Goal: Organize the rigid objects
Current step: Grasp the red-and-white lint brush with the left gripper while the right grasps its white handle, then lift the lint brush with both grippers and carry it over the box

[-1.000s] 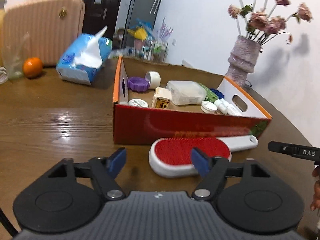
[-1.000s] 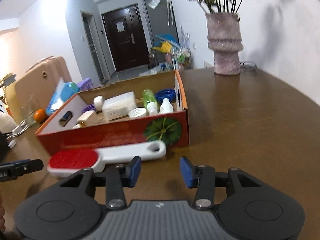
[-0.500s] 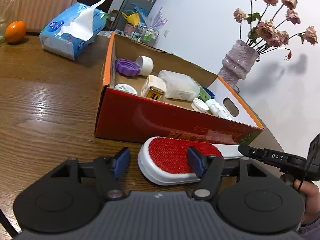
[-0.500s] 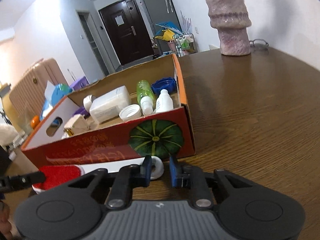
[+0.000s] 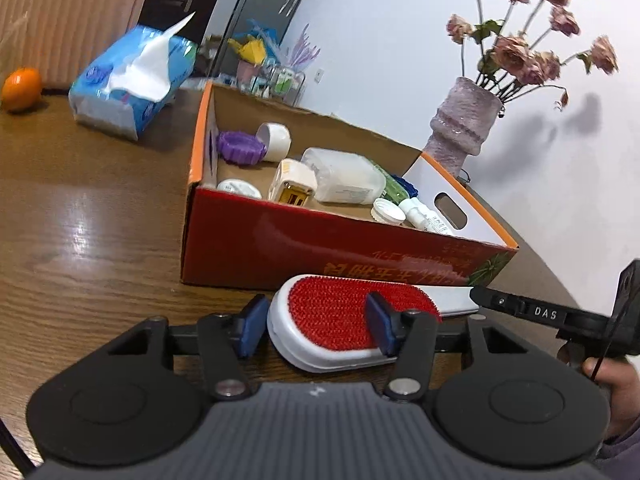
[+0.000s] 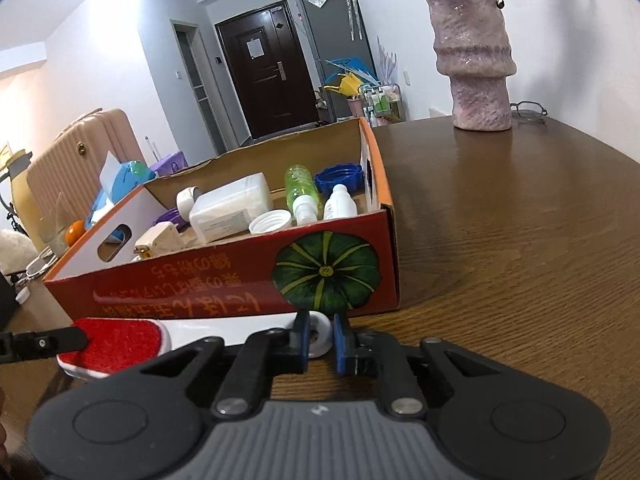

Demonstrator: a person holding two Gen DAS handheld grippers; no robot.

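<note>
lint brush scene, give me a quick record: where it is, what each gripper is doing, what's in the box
lint brush: flat on the table, outside the box, along its front wall
left gripper: jaws just closing around the red head; contact unclear
right gripper: shut on the handle end
box contents: bottles, caps, a plug

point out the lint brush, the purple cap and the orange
lint brush [image 5: 336,316], left wrist view, on its red bristle pad
purple cap [image 5: 239,148], left wrist view, on its ribbed side
orange [image 5: 21,89], left wrist view, on its peel
</note>
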